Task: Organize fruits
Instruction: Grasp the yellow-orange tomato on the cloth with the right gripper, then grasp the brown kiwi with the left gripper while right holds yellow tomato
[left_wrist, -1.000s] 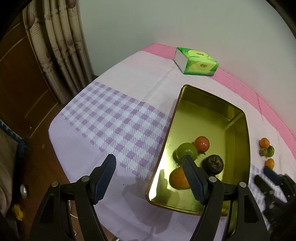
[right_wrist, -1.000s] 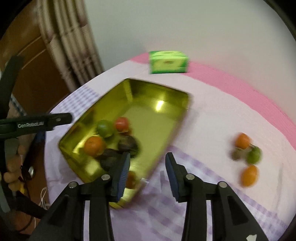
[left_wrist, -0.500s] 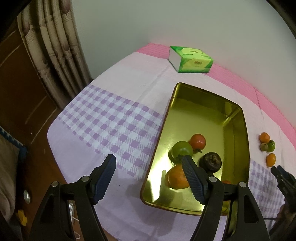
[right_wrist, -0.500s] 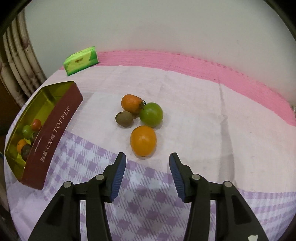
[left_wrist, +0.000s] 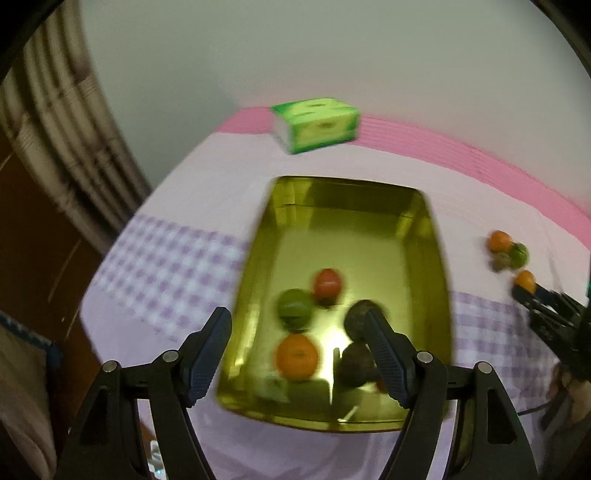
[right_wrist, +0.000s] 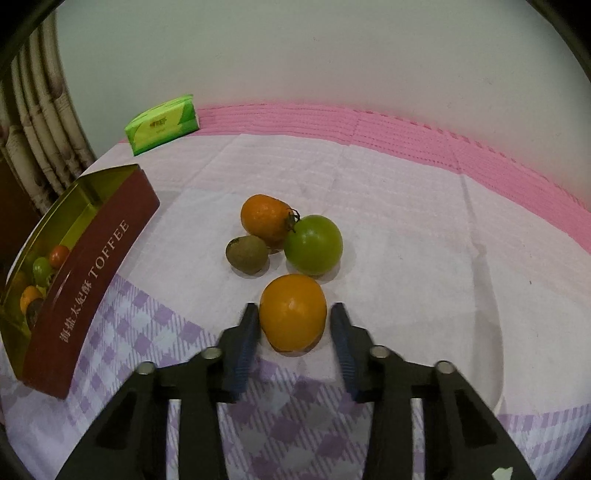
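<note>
My right gripper (right_wrist: 294, 311) is closing on a loose orange (right_wrist: 292, 325) that lies on the tablecloth; its pads are against the orange's two sides. Just beyond it lie a green tomato (right_wrist: 313, 244), a tangerine (right_wrist: 263, 218) and a brown kiwi (right_wrist: 246, 254), bunched together. The gold toffee tin (right_wrist: 92, 266) stands to the left. In the blurred left wrist view, my left gripper (left_wrist: 295, 314) hangs open above the tin (left_wrist: 347, 182), holding nothing. The tin holds a red tomato (left_wrist: 327, 284), a green tomato (left_wrist: 294, 308), an orange (left_wrist: 297, 357) and dark fruits (left_wrist: 356, 321).
A green tissue pack (right_wrist: 162, 123) lies at the table's far left by the wall. Curtains (left_wrist: 74, 155) hang left of the table, whose edge drops off beside the tin. A pink band of cloth (right_wrist: 406, 125) runs along the wall.
My right gripper swung from over the tin to the loose fruit, sank, and its jaws narrowed around the near orange. My left gripper shifted and rolled above the tin, still open.
</note>
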